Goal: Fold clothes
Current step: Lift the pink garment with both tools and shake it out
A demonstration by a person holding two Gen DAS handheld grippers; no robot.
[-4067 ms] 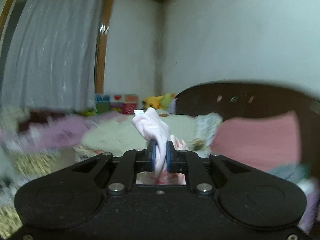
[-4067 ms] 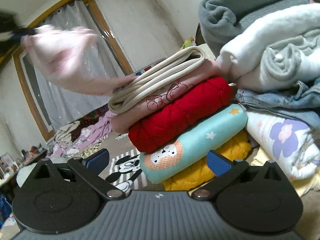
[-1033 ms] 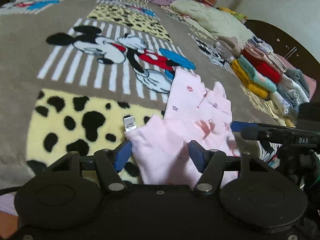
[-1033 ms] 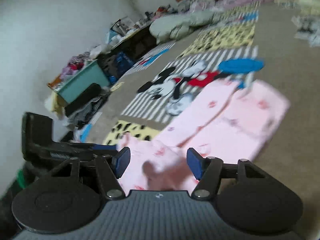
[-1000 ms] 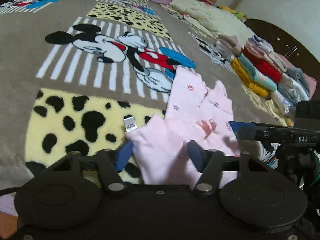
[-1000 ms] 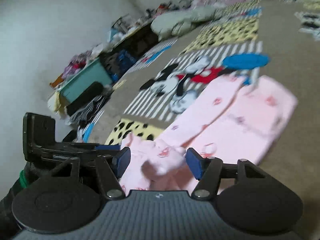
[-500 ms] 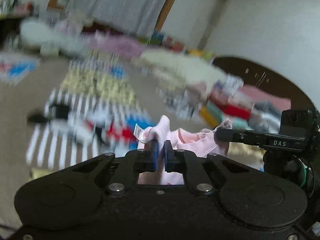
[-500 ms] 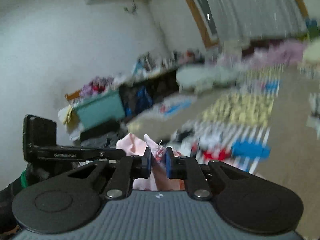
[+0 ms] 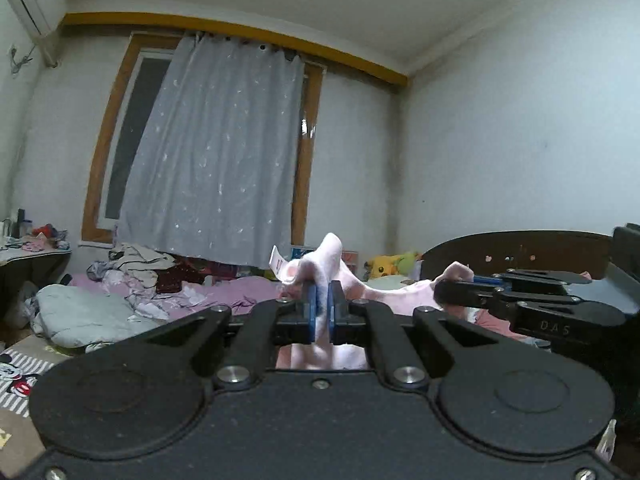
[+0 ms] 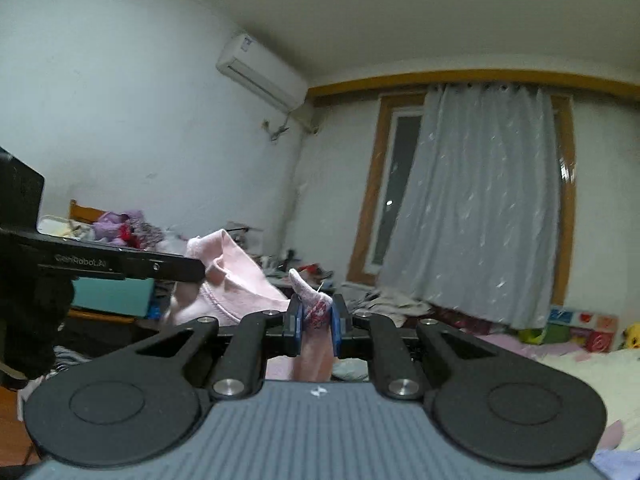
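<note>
The grey curtain (image 9: 216, 152) is the landmark here. Well in front of it and lower, the pink garment (image 9: 384, 288) hangs stretched in the air between both tongs. The left tongs (image 9: 319, 312) are clamped tight on one pinch of its edge, the right tongs (image 10: 315, 322) clamped likewise on another, printed fold.

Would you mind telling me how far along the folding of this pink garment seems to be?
Done: both grippers have a grip. The left gripper and right gripper are each shut on the pink garment, holding it up in the air. Left: no fold is visible yet, so laying it down and folding remain.
</note>
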